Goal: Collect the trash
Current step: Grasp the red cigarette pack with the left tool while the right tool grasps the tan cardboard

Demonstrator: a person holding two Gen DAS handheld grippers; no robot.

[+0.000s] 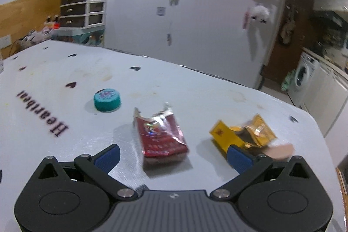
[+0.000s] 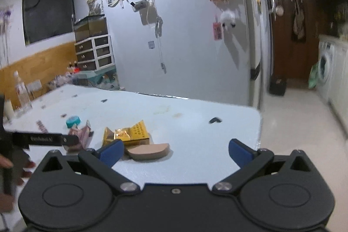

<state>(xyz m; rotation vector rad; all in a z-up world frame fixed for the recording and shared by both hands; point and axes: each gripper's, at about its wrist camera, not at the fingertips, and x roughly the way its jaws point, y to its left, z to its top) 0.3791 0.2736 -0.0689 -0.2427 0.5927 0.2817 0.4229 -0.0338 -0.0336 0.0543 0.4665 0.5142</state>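
Nothing looks collected yet: both the left gripper (image 1: 173, 156) and right gripper (image 2: 176, 150) gape empty, the crumpled red foil packet (image 1: 162, 134) lying just ahead.

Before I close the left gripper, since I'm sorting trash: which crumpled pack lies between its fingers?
The red pack, centred between the open fingers; the yellow pack sits by the right one.
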